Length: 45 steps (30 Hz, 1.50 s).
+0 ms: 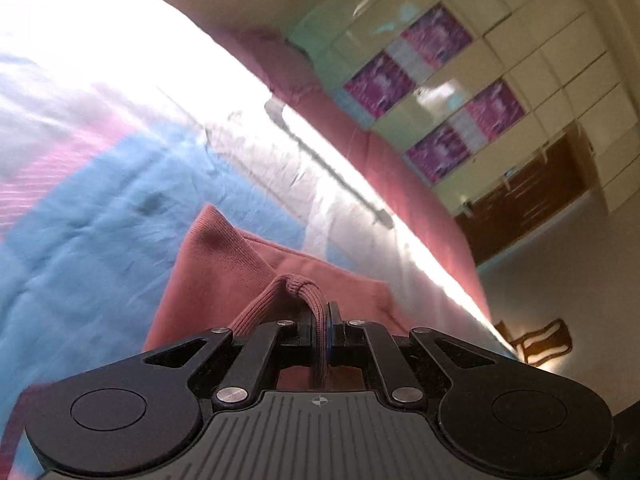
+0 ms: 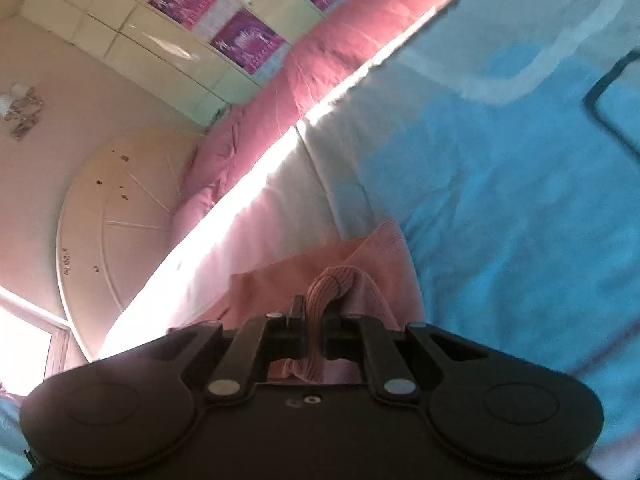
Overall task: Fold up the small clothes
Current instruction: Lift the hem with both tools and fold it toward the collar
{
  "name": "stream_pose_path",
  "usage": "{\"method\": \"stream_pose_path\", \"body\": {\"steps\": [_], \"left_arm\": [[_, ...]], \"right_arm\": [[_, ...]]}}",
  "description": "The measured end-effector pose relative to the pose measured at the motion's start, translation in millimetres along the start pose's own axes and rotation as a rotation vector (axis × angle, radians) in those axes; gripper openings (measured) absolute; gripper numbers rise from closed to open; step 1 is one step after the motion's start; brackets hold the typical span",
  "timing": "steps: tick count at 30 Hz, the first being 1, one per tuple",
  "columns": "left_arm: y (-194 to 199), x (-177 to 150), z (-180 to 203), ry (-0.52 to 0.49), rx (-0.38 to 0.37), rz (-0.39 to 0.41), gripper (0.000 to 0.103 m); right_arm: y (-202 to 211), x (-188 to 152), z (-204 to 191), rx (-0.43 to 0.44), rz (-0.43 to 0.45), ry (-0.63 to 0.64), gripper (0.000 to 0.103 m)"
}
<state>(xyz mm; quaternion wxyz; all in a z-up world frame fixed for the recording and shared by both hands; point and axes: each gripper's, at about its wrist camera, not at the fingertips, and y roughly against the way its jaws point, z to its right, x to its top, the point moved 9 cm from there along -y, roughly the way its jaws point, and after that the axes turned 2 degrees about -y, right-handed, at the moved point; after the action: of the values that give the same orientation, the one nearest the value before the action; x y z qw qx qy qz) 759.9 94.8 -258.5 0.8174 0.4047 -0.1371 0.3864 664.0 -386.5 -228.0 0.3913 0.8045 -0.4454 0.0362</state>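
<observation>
A small dusty-pink garment (image 1: 224, 276) hangs over a bed. My left gripper (image 1: 320, 320) is shut on its ribbed hem, which bunches up between the jaws. In the right wrist view the same pink garment (image 2: 280, 280) spreads out below the fingers. My right gripper (image 2: 314, 320) is shut on another bunch of the ribbed hem. Both grippers hold the garment lifted above the bedspread. Most of the garment is hidden under the gripper bodies.
The bed has a blue, white and pink bedspread (image 1: 92, 220) (image 2: 520, 208) with a pink side skirt (image 1: 404, 184) (image 2: 320, 72). A wardrobe with purple panels (image 1: 436, 92) (image 2: 244, 44) stands beyond. A cream headboard (image 2: 120, 208) is at the left.
</observation>
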Motion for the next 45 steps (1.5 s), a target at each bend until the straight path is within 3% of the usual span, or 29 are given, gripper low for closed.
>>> {"method": "stream_pose_path", "body": {"steps": [1,4,5,6,7,8,10,11,12,14,16,18,20,22,24,25,26,28,30,31,32,33,40,45], "left_arm": [[-6,-1,-2,0.005,0.002,-0.008,0.003],[-3,6,-5,-0.005,-0.032,0.029,0.007],[2,10,-5,-0.022,-0.031,0.050,0.028],[7,14,-6,-0.049,-0.014,0.078,0.058],[12,18,-7,-0.077,0.004,0.103,0.067],[15,23,-6,-0.121,0.015,0.124,0.068],[14,29,0,-0.231,0.034,0.109,0.067],[9,29,6,-0.307,0.045,0.092,0.063],[4,29,11,-0.373,0.054,0.070,0.060],[-12,25,19,-0.516,0.098,0.012,0.060],[-27,23,23,-0.595,0.120,-0.030,0.057],[-41,20,25,-0.638,0.129,-0.073,0.046],[-51,17,25,-0.644,0.129,-0.114,0.044],[-53,15,28,-0.667,0.130,-0.125,0.044],[-55,7,36,-0.721,0.120,-0.143,0.014],[-56,3,38,-0.757,0.126,-0.141,0.005],[-56,-1,42,-0.785,0.125,-0.125,0.003],[-35,5,52,-0.782,0.107,-0.002,0.003],[-7,18,53,-0.715,0.088,0.134,0.003],[-6,20,46,-0.692,0.109,0.140,0.003],[-10,20,40,-0.671,0.129,0.129,0.003],[-12,21,39,-0.651,0.129,0.126,0.003],[-13,39,38,-0.602,0.147,0.161,0.003],[-56,35,26,-0.624,0.218,0.074,0.003]], "right_arm": [[-8,0,3,0.013,-0.010,-0.013,0.015],[-8,4,8,0.041,0.016,-0.039,0.037],[-2,5,8,0.053,0.038,-0.021,0.051],[5,7,8,0.040,0.072,0.003,0.064],[13,12,9,0.030,0.108,0.023,0.067],[19,15,11,0.044,0.127,0.020,0.067],[26,23,13,0.062,0.143,0.045,0.057],[25,25,11,0.025,0.145,0.107,0.045],[21,26,7,-0.001,0.132,0.169,0.041],[10,22,-3,-0.041,0.084,0.289,0.042],[-4,18,-15,-0.098,0.057,0.418,0.047],[-20,11,-27,-0.126,0.019,0.514,0.045],[-32,6,-31,-0.151,-0.018,0.569,0.043],[-44,2,-32,-0.184,-0.045,0.627,0.034],[-51,-2,-34,-0.198,-0.058,0.684,0.022],[-51,-3,-35,-0.213,-0.057,0.715,0.017],[-52,-5,-36,-0.219,-0.052,0.745,0.010],[-48,-5,-43,-0.214,-0.017,0.775,0.007],[-23,3,-57,-0.158,0.117,0.764,0.007],[-14,8,-59,-0.119,0.167,0.733,0.007],[-14,9,-56,-0.142,0.179,0.741,0.007],[-20,7,-52,-0.180,0.167,0.766,0.007],[-29,13,-62,-0.161,0.172,0.724,0.007],[-48,19,-49,-0.220,0.137,0.703,0.007]]}}
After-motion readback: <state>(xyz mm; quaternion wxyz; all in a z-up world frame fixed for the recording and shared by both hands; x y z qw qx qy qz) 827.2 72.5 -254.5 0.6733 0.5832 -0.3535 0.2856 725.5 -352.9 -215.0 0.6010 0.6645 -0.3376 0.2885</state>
